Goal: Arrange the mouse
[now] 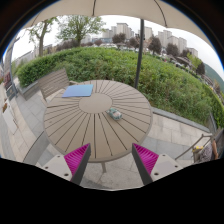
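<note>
Small pale computer mouse (115, 114): on round slatted wooden table (70, 125), right of centre, well beyond gripper (112, 160). Flat blue mouse pad (78, 90) at far edge. Fingers wide, empty. Likely light, rigid, smooth; grasp across flanks.

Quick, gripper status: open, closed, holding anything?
Gripper: open, holding nothing; the small grey mouse lies beyond its fingers on the round slatted wooden table.

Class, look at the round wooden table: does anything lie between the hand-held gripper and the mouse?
Nothing visible does. The hand-held gripper is open, and only bare table slats lie ahead of it up to the mouse. The blue mat lies beyond, off to one side.
</note>
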`<state>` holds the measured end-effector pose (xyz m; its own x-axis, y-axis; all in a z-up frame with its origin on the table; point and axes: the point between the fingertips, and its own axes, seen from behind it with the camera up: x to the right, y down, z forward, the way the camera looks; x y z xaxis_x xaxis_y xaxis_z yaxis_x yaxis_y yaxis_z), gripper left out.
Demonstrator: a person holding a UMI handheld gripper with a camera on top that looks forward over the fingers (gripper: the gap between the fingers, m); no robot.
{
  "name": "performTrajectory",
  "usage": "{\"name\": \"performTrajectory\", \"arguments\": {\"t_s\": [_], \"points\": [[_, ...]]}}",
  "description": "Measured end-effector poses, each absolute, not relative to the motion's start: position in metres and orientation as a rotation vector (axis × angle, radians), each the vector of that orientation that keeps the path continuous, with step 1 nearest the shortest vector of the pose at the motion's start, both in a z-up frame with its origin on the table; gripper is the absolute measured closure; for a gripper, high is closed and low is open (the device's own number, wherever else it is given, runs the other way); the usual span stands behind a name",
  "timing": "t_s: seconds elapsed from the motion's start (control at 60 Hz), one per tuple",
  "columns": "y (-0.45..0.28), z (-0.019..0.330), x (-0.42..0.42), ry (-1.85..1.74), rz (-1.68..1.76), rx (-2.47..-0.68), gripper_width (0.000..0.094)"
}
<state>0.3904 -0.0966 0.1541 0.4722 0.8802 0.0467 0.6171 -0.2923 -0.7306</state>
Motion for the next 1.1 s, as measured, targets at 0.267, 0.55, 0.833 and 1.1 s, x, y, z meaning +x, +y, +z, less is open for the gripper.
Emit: {"name": "performTrajectory", "arguments": {"t_s": [0.267, 0.55, 0.833, 1.1], "points": [[-0.061, 0.131, 0.352, -1.174, 0.532, -1.971, 0.0086], [-0.011, 0.072, 0.291, -1.143, 0.564, -1.916, 0.0083], [0.037, 0.018, 0.219, -1.153, 0.593, -1.895, 0.0084], [0.076, -0.007, 0.168, -1.184, 0.568, -1.898, 0.0085]]}}
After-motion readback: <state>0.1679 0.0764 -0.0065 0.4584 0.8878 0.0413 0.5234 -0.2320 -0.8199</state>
